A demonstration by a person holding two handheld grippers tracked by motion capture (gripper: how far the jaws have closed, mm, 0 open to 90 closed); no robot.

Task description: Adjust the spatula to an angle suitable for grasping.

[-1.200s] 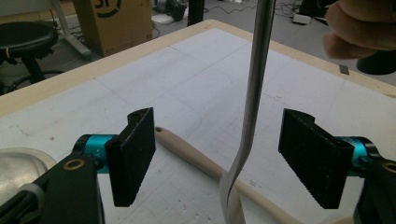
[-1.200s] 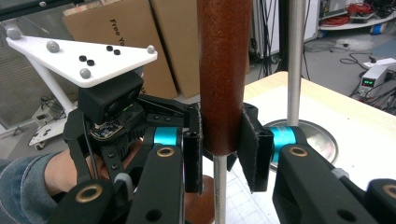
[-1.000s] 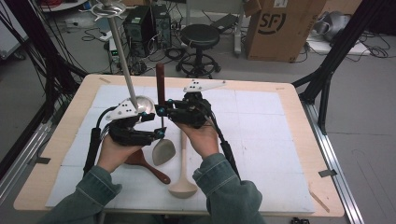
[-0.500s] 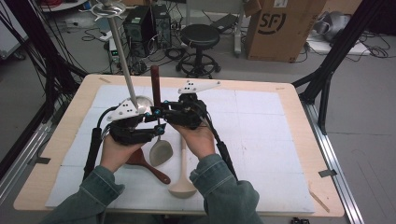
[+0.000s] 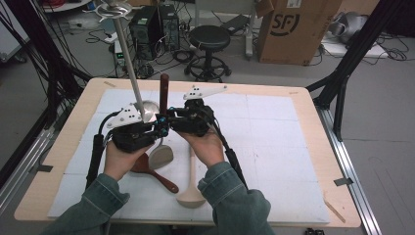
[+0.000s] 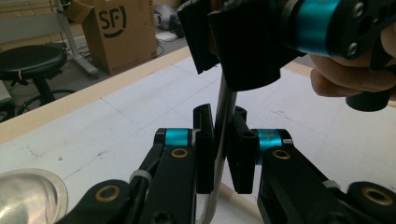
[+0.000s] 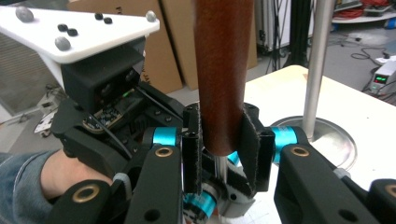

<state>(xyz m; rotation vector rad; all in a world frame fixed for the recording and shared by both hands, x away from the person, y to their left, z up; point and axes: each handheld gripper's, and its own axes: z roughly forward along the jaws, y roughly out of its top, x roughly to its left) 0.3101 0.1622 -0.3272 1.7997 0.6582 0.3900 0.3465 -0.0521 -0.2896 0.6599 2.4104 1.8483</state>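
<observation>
A spoon stands upright between my two grippers, its dark red-brown wooden handle [image 5: 164,90] up and its pale bowl [image 5: 160,155] hanging just above the table. My right gripper [image 5: 170,119] is shut on the lower end of the handle [image 7: 223,70], seen between the pads of my right gripper [image 7: 223,149]. My left gripper [image 5: 159,129] faces it from the left, lower down. Its jaws have just been closing, and in the left gripper view my left gripper [image 6: 223,149] has its pads pressed on the spoon's thin metal shaft [image 6: 224,116].
A metal stand with a round base [image 5: 148,109] and a tall pole [image 5: 128,54] rises just behind my left gripper. A light wooden spoon [image 5: 192,188] and a dark brown spatula [image 5: 154,172] lie on the white mat [image 5: 274,147] near the front edge. Open mat lies to the right.
My left gripper's jaws have closed in onto the spoon's metal shaft. Both hands and the spoon have stayed about where they were.
</observation>
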